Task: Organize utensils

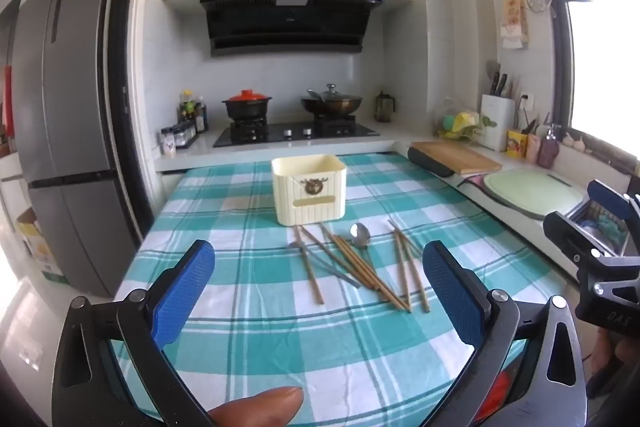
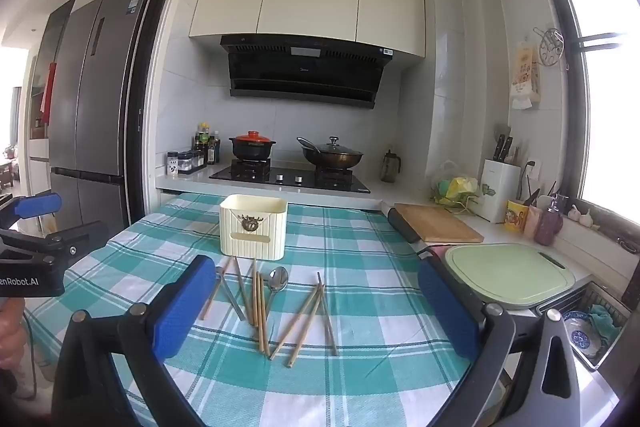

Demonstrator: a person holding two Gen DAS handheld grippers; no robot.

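Ahead of both grippers: chopsticks and spoon on cloth | left gripper wide open, empty | right gripper wide open, empty

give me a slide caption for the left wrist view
Open left gripper above scattered chopsticks and a spoon before a cream holder on a checked tablecloth.

Matt wooden chopsticks and a glossy metal spoon lie on checked cloth beside a ribbed, smooth plastic box.
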